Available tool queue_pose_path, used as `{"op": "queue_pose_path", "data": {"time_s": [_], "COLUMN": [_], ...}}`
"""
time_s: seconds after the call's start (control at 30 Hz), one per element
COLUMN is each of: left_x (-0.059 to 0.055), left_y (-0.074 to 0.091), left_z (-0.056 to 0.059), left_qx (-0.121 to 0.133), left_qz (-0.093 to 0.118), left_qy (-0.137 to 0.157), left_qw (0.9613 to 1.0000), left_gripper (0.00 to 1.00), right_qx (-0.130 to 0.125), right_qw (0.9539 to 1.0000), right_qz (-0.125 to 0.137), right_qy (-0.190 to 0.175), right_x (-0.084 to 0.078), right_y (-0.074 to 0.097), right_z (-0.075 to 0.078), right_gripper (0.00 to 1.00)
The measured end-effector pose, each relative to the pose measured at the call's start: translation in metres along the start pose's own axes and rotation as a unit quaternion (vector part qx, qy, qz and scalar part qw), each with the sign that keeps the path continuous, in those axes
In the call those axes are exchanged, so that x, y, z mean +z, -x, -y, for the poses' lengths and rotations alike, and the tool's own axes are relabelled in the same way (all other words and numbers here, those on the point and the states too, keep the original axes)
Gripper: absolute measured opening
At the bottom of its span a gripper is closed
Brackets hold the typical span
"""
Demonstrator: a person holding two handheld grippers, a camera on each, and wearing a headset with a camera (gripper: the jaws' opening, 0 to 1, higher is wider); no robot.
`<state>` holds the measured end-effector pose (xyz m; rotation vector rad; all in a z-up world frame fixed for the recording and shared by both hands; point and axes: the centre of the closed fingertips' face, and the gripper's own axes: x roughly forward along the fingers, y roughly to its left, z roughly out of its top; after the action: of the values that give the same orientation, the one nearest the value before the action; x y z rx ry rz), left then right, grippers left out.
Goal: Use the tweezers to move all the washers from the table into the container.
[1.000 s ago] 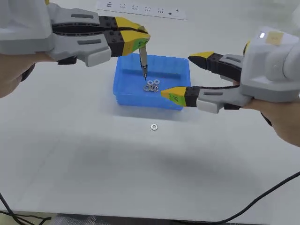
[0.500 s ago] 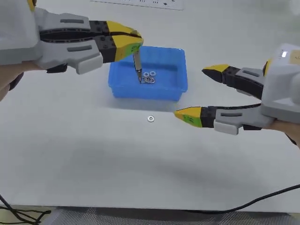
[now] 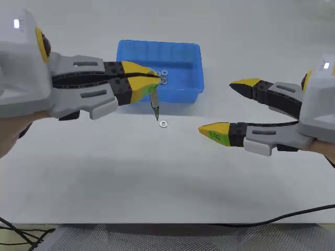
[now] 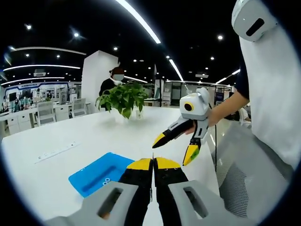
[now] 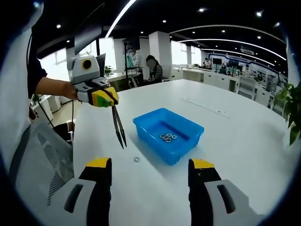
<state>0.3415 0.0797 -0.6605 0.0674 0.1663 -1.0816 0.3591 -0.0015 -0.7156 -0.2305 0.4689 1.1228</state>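
- Left gripper (image 3: 157,82) sits on the left of the head view, its yellow-tipped jaws pressed together and clamped on the top of the tweezers (image 3: 155,106).
- The tweezers hang point-down from those jaws, in front of the near wall of the blue container (image 3: 180,93).
- One washer (image 3: 164,124) lies alone on the white table (image 3: 157,178), just outside the container's near wall, and the tweezer point is just beside it.
- Whether the point touches the table, I cannot tell.
- A small cluster of washers (image 3: 164,78) lies inside the container, partly hidden behind the left gripper's jaw tips.
- Right gripper (image 3: 217,106) hovers over the table to the right of the container, jaws wide apart and holding nothing.
- From the right gripper view, its own two jaws stand well apart at the bottom, and the lone washer (image 5: 136,159) lies between them, farther out on the table.
- The same view shows the left gripper (image 5: 106,96) with the tweezers (image 5: 118,125), their two prongs slanting down toward that washer, tips near it.
- Beyond sits the container (image 5: 186,140) with the washers (image 5: 167,137) bunched on its floor.
- In the left gripper view, its own jaws meet at bottom centre, with the right gripper (image 4: 172,151) spread open ahead and the container (image 4: 96,175) down to the left.
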Motion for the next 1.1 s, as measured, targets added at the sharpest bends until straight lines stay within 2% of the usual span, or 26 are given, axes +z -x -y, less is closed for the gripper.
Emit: {"op": "queue_pose_path", "data": {"time_s": [0.27,0.43,0.57,0.83,1.1], "left_x": [-0.017,-0.017,-0.016,-0.024,-0.024], "left_y": [-0.011,-0.014,-0.016,-0.022,-0.026], "left_z": [0.012,0.018,0.014,0.01,0.008], "left_qx": [-0.002,-0.011,-0.013,-0.025,-0.033], "left_qz": [-0.006,-0.005,-0.001,-0.014,-0.014], "left_qy": [0.004,-0.014,-0.02,-0.029,-0.035], "left_qw": [1.0,0.9998,0.9997,0.9992,0.9987], "left_gripper": [0.04,0.04,0.04,0.04,0.04], "right_qx": [-0.001,0.007,0.011,0.019,0.023], "right_qw": [1.0,0.9999,0.9998,0.9997,0.9996], "right_qz": [-0.004,-0.011,-0.012,-0.013,-0.01], "right_qy": [-0.003,-0.003,-0.009,-0.008,-0.015], "right_x": [-0.007,-0.013,-0.016,-0.018,-0.02], "right_y": [0.003,0.002,0.001,-0.004,-0.007], "right_z": [0.001,-0.003,-0.005,-0.007,-0.008], "right_gripper": [0.64,0.64,0.64,0.64,0.64]}}
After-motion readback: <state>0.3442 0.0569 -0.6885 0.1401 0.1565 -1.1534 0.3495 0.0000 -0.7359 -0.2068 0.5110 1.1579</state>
